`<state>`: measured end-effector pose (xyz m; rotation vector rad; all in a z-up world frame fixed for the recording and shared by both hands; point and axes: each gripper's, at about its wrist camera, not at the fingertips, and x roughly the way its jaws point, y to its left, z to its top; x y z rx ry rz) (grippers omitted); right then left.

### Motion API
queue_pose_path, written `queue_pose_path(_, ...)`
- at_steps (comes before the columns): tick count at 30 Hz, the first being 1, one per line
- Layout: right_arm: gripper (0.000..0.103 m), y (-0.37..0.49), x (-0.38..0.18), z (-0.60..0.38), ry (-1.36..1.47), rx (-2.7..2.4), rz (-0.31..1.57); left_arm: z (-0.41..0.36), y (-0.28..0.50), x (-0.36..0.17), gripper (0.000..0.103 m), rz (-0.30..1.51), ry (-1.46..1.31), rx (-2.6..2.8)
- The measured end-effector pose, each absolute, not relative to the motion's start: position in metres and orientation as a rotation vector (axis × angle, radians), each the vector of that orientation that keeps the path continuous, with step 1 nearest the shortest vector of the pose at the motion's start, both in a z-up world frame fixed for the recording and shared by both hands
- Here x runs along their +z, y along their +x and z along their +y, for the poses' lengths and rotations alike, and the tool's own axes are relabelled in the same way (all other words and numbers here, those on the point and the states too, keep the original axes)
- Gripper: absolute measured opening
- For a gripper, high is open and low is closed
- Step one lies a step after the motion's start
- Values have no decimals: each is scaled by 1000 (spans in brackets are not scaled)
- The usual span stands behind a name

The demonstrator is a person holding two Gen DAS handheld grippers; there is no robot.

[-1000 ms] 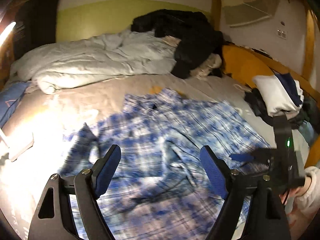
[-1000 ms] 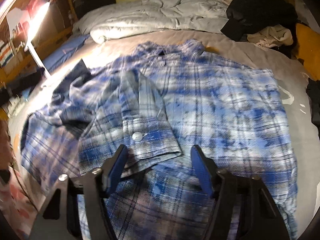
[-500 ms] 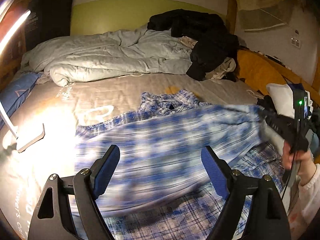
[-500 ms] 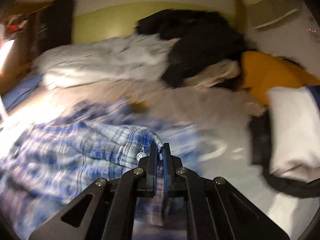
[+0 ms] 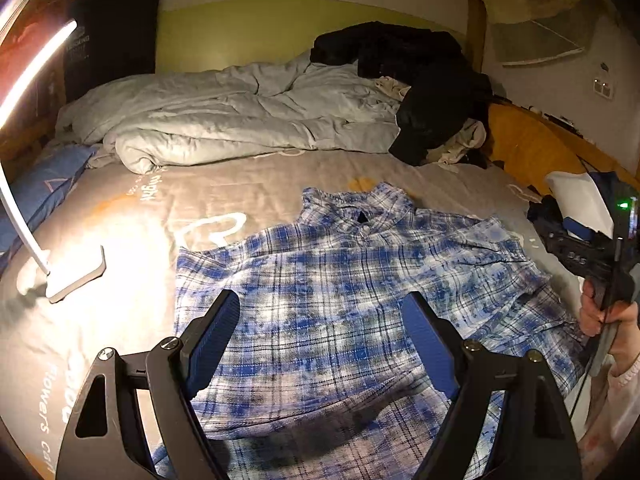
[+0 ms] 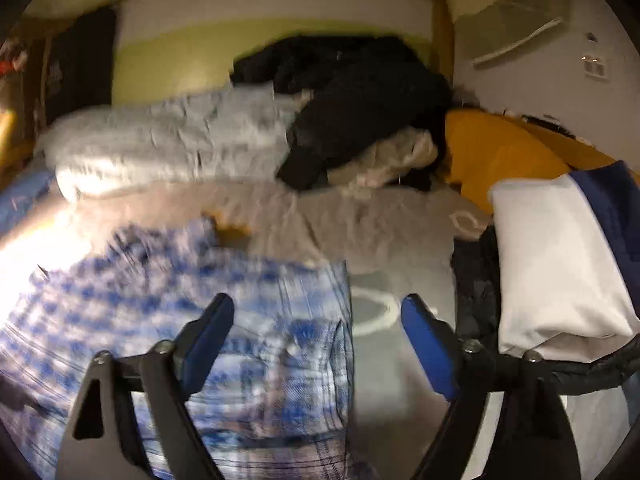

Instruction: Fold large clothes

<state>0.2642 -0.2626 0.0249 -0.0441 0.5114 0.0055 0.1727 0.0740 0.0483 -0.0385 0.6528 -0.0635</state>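
With 1 sleeve (image 6: 280, 344) laid across the plaid shirt (image 5: 340, 280) below, both the left gripper (image 5: 320, 344) and the opening right gripper (image 6: 318, 340) were empty, further folds remaining

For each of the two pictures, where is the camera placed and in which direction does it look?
Left wrist: on the left gripper, facing down the bed over the plaid shirt; open blue fingers show, plus the right hand holding its gripper.
Right wrist: on the right gripper, over the shirt's right edge; its jaws are opening, with nothing gripped.
Shared: shirt, grey duvet, black clothes, folded white garment.
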Motion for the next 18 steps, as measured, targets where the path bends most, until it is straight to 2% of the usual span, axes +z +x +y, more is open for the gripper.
queue_pose_path(3,87,252,36,-260,-45,63,516,73,168,55,82,630,-25,-58)
queue_pose_path(6,94,229,44,-259,-29,109,503,68,160,62,82,610,-5,-59)
queue_pose_path(11,98,194,56,-254,-33,146,473,58,135,72,90,562,6,-60)
queue_pose_path(16,99,165,43,-252,30,203,546,50,101,70,103,527,23,-56)
queue_pose_path(18,99,157,35,-245,12,219,576,50,89,61,103,535,6,-46)
